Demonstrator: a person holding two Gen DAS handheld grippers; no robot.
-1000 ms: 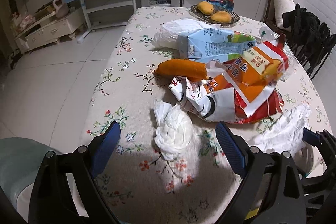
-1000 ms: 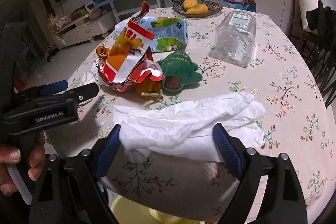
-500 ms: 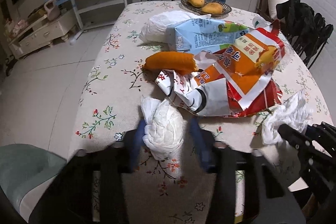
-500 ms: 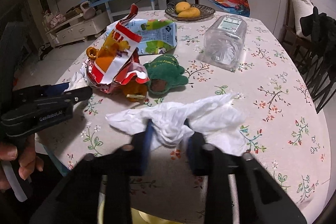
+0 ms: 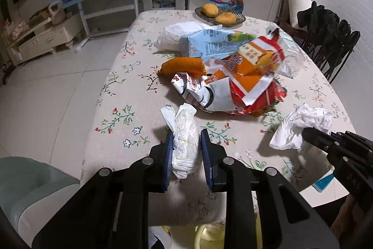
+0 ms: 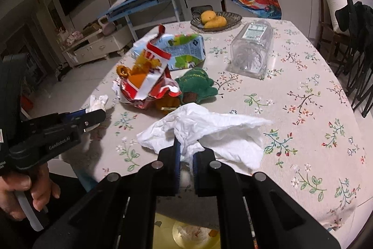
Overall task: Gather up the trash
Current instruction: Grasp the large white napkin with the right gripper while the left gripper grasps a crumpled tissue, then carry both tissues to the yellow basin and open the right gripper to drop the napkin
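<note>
Crumpled tissue (image 5: 186, 146) pinched between the blue pads (image 5: 168, 151) of the left gripper (image 5: 185, 155), close to the near table edge (image 5: 149, 197). Wide white paper sheet (image 6: 209, 132) bunched and clamped in the right gripper (image 6: 185, 160), jaws pressed nearly together on it, also by the near edge. Ahead of both: snack wrappers (image 5: 233, 88) heaped, blocking the straight path forward; bare flowered cloth (image 6: 303, 109) open to the right of the right gripper, and a strip open left of the left one. Below the jaws, past the table edge, a yellow bin (image 6: 195, 232). Only in the right wrist view: green plush toy (image 6: 198, 85) and clear plastic container (image 6: 254, 50) lying beyond the sheet. Only in the left wrist view: orange plush piece (image 5: 183, 65) and white bag (image 5: 179, 35) behind the wrappers.
</note>
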